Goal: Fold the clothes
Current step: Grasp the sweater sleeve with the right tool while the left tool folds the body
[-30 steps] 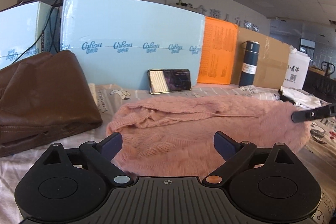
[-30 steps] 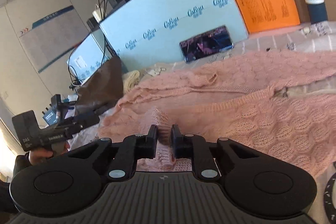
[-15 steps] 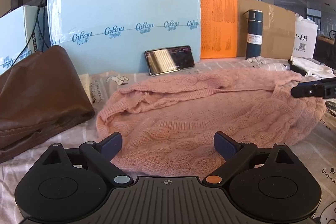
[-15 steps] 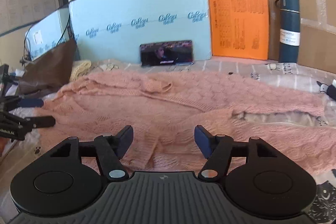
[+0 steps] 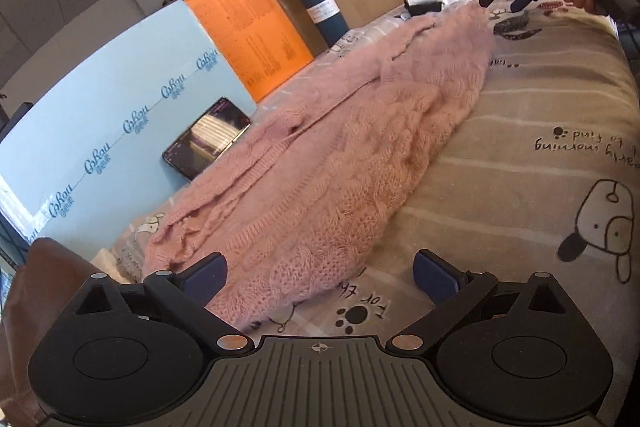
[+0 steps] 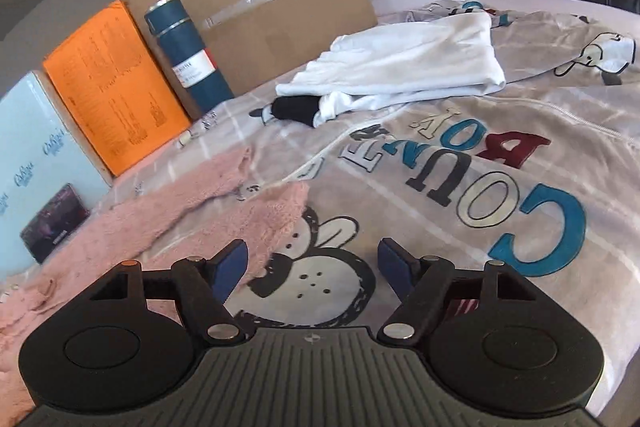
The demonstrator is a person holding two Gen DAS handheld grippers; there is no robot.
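- The right claw (image 6: 312, 265), which was pinching the pink sweater (image 5: 340, 163) a second ago, has just been opening; it now stands spread, nothing between its pads, the sweater's end left of it.
- That fold looks released.
- The left claw (image 5: 318, 273) stays spread over the sweater's near edge.
- Readable: "CoRou" on the blue board (image 5: 116, 131); "COUNT" on the blanket (image 6: 500, 195).

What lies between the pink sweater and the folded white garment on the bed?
In the right wrist view, only the printed bedsheet spans from the pink sweater to the white garment, with a small black item beside the garment's near edge.
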